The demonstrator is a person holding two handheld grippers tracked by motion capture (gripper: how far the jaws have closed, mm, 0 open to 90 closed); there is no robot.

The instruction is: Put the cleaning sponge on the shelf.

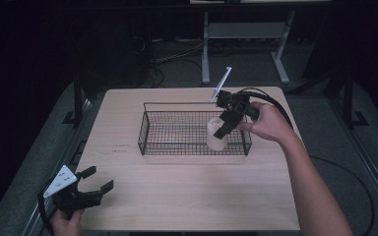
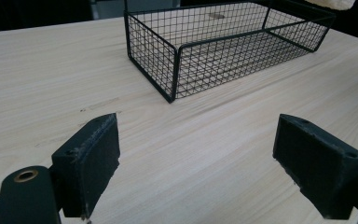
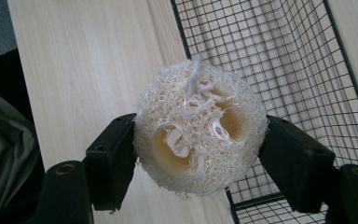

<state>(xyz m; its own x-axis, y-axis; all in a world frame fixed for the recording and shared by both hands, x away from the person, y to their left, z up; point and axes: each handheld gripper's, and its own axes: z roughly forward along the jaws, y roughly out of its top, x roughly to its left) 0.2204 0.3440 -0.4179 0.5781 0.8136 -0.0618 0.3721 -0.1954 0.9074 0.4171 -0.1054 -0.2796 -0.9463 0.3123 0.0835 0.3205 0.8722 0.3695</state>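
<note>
Placement looks to be the step in hand: the right tongs point(image 1: 225, 124) are clamped on a pale, fibrous cylinder of loofah sponge point(image 3: 199, 127), one black pad pressed to each side, and hold it at the right end of the black wire-mesh basket point(image 1: 150, 129) that stands in the middle of the light wooden tabletop point(image 1: 187, 196). In the high view the loofah sponge point(image 1: 217, 135) sits within the basket's outline, near its front right corner, but whether it already rests on the mesh floor or hangs just above it cannot be told; the right gripper view, looking down along the jaws, shows the basket's corner and side wall directly beneath. The left tongs point(image 1: 94, 181) are spread wide and hold nothing, low over the near left corner of the tabletop, well apart from the basket point(image 2: 223, 51). The next move probably calls for lowering the sponge inside the wire wall, then opening the jaws without catching the rim.
</note>
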